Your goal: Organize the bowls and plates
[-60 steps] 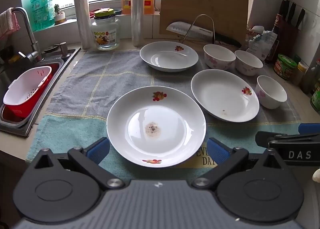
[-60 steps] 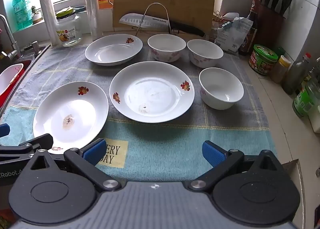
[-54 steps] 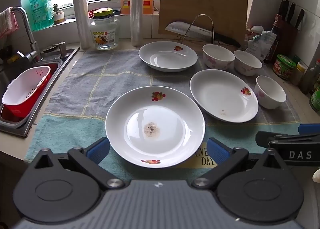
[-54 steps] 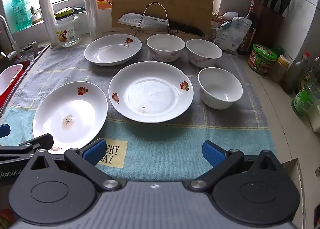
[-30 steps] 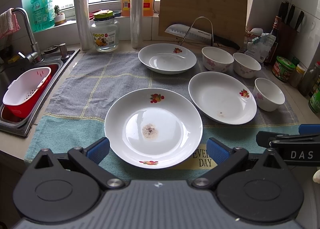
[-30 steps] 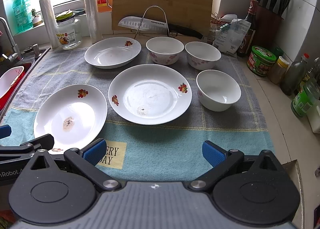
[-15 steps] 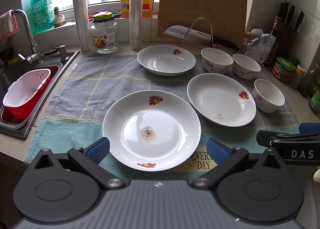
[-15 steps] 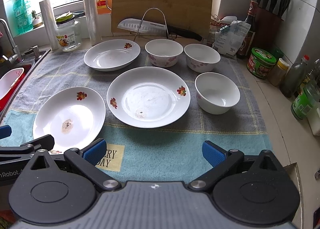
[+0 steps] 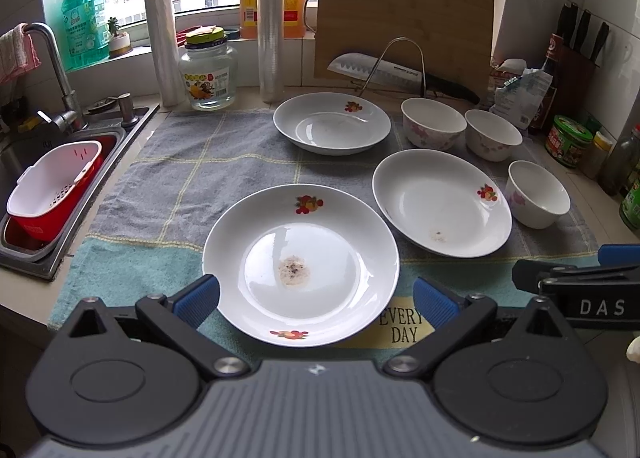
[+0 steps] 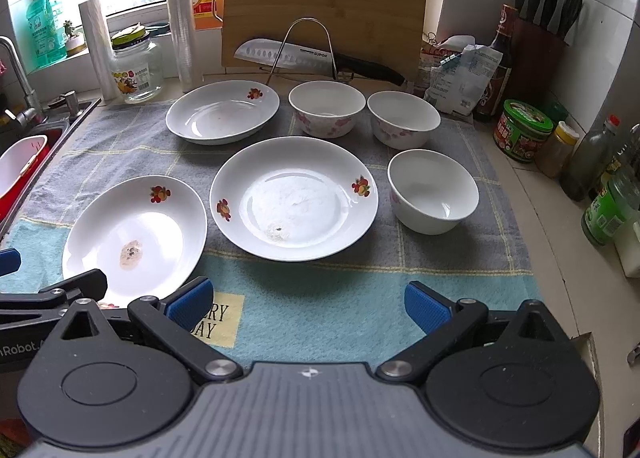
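The left tongs are held wide open, with nothing between the two blue pads. The near plate is seen right in front of them, in the gap between the pads but not touched by them. A small brown smear is seen in the middle of this plate. Its near edge is close to the black body of the tongs.

The right tongs are also held wide open and nothing is gripped. Only the blue part of the towel is seen between their pads. The middle plate lies farther out, straight ahead of these tongs. The near plate lies to their left, and its near edge is hidden behind the left tongs' black arm. A tip of the right tongs is seen at the right edge of the left camera's view.

A third plate, the far plate, is set at the back of the towel. Three bowls are placed to the right: the back bowl, the corner bowl and the front bowl. All stand apart from each other, upright, on the grey part of the towel.

The yellow label on the towel is partly covered, so only some of its words can be read. The sink is cut off at the left edge.
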Tool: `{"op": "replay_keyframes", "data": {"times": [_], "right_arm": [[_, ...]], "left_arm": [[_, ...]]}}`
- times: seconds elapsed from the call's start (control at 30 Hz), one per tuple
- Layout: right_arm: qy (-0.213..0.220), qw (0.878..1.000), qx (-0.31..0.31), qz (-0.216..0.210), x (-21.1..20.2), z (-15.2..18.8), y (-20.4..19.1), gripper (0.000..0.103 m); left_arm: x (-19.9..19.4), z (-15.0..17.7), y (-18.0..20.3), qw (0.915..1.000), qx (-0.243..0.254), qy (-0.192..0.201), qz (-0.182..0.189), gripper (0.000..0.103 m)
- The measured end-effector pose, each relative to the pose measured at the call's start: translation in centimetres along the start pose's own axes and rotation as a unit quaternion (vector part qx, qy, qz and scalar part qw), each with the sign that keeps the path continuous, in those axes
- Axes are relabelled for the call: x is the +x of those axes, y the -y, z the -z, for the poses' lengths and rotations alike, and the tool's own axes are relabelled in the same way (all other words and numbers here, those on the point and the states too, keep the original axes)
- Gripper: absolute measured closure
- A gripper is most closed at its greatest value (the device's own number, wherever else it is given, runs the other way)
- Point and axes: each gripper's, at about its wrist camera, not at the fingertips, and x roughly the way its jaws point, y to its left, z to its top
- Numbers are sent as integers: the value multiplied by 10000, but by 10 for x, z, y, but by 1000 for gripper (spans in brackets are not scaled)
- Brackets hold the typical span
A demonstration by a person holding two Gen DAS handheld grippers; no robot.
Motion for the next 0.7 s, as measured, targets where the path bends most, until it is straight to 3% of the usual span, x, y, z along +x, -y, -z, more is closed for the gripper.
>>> {"op": "replay_keyframes", "data": {"times": [0.7], "right_arm": [[62, 9999, -101, -116, 4, -4, 7, 0]], "left_arm": [[0, -2, 7, 10000, -24, 53, -74, 1]]}}
